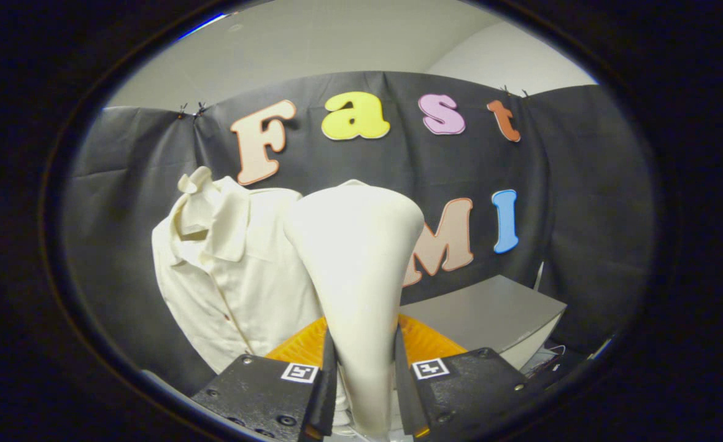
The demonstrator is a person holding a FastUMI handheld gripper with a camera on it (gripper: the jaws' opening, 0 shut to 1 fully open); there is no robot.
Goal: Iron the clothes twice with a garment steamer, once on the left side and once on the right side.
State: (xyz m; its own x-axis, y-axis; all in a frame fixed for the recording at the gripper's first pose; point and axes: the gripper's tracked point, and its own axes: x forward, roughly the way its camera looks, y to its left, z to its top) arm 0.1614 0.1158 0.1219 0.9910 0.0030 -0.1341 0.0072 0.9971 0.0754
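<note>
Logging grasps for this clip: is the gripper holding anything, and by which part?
Yes: the gripper holds the steamer by its narrow handle end, both fingers pressed on its sides. Its wide head rises beyond them, beside the shirt.

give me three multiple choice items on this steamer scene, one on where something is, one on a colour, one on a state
1. Where is the shirt relative to the steamer?
A. lying flat on the grey box
B. hanging on the wall cloth, beyond the fingers and left of the steamer
C. draped over the steamer head

2. What colour is the shirt?
A. dark blue
B. red
C. cream white

3. What is the gripper doing?
A. closed on the steamer's handle
B. open with nothing between the fingers
C. pinching the shirt collar

Answers:
1 B, the shirt hangs against the black cloth, behind and left of the steamer head.
2 C, its collar and front are pale cream.
3 A, the steamer's narrow handle sits between the two fingers, with both pressing its sides.
</note>
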